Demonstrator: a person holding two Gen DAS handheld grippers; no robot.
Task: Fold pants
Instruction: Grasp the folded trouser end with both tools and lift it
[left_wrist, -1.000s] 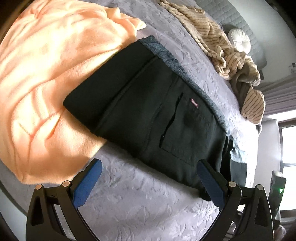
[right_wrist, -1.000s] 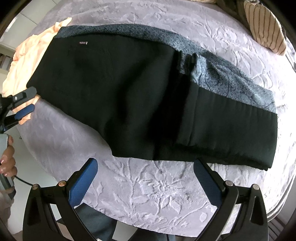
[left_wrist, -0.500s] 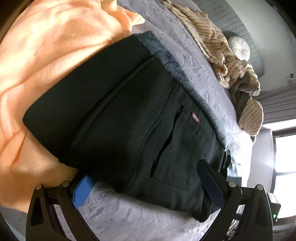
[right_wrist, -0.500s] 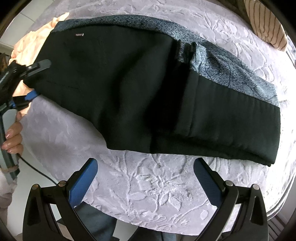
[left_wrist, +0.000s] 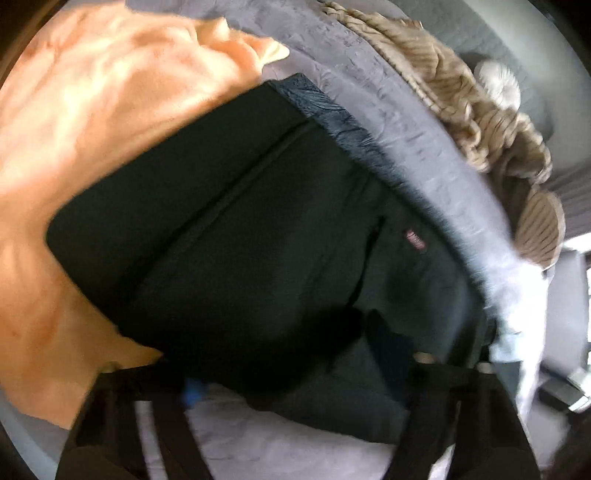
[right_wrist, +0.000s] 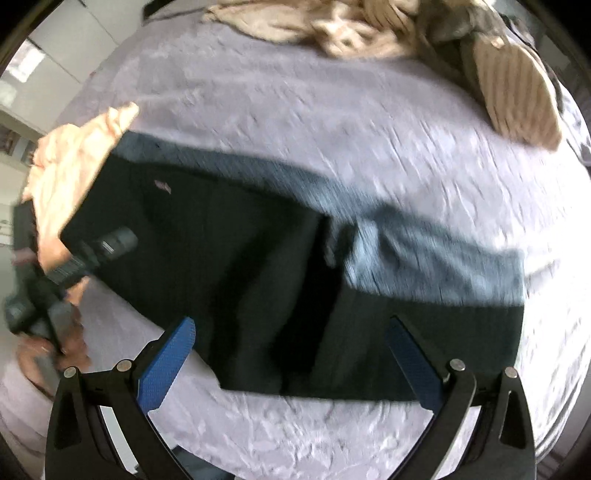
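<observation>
Dark folded pants (left_wrist: 236, 258) (right_wrist: 229, 280) lie lengthwise on the grey bedspread (right_wrist: 332, 122), on top of a blue-grey patterned cloth (right_wrist: 424, 254). My left gripper (left_wrist: 291, 369) (right_wrist: 92, 254) is at the pants' waist end, one blue pad (left_wrist: 192, 393) under the edge and the other finger on top. Its jaws are closing with the fabric bunched between them; the blur hides whether the pads press. My right gripper (right_wrist: 290, 325) hangs open above the near edge of the pants' middle, with nothing gripped.
An orange blanket (left_wrist: 92, 122) lies beside the waist end, partly under the pants. Striped beige clothes (left_wrist: 461, 110) (right_wrist: 509, 99) are heaped at the far side of the bed. A person's hand (right_wrist: 70, 339) holds the left gripper. The bed's front edge is close below.
My left gripper has pushed onto the pants' waist edge and its jaws have narrowed around the fabric. My right gripper has pulled back, so the pants sit lower in its view.
</observation>
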